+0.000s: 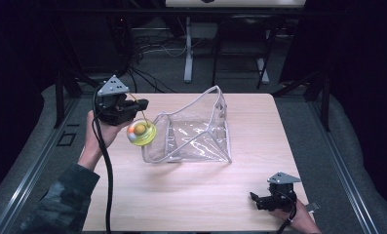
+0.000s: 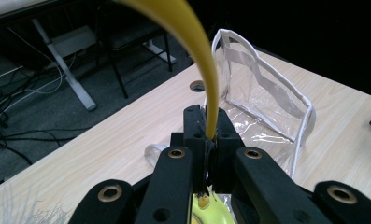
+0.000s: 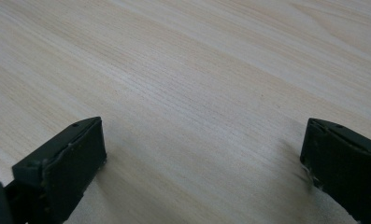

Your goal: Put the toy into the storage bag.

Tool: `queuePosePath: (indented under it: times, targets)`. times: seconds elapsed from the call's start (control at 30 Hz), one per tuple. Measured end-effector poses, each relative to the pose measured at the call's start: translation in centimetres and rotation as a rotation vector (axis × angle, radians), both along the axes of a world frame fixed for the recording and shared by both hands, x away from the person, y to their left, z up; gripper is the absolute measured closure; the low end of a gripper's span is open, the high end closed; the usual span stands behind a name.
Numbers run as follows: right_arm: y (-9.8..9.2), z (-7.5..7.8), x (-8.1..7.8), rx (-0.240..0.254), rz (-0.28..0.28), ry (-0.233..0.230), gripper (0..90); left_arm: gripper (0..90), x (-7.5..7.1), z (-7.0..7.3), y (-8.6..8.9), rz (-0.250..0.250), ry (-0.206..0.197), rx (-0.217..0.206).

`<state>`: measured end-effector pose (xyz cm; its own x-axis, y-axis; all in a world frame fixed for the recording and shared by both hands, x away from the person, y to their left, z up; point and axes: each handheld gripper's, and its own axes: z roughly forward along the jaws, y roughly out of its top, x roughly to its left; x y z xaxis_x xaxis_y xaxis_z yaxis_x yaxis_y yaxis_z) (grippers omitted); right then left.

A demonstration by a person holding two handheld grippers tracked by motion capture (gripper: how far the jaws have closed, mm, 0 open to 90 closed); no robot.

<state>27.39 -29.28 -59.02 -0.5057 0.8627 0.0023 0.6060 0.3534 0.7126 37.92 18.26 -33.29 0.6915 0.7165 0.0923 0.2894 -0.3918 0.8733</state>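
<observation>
A clear plastic pouch [image 1: 193, 131] with white trim stands open in the middle of the wooden table [image 1: 191, 195], its mouth toward the left. My left gripper [image 1: 141, 105] hovers just left of the pouch, shut on a yellow strap [image 2: 206, 79]. From that strap hangs a round yellow-green toy [image 1: 141, 132] close to the pouch's mouth. In the left gripper view the strap runs up from the closed jaws and the pouch [image 2: 262, 98] lies beyond. My right gripper [image 1: 256, 199] rests low at the table's front right, open, with bare wood [image 3: 197, 102] between its fingers.
The table's left and front parts are bare wood. Behind the table, desk legs [image 1: 188, 53] and cables [image 1: 152, 46] sit on a dark floor. A round cable hole [image 2: 197, 86] is set in the tabletop near the pouch.
</observation>
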Motion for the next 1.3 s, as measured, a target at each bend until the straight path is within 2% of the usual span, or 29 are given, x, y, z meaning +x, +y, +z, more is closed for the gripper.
queuePosePath:
  times: [0.27,0.5,1.3]
  targets:
    - [0.0,0.0,0.0,0.000,0.000,0.000,0.0,88.2,0.6,0.0,-1.1,-0.016,0.004,0.001]
    - [0.0,0.0,0.0,0.000,0.000,0.000,0.0,88.2,1.4,-0.1,-2.3,-0.034,0.017,0.030]
    - [0.0,0.0,0.0,0.000,0.000,0.000,0.0,88.1,2.8,-1.2,-5.5,-0.081,0.049,0.039]
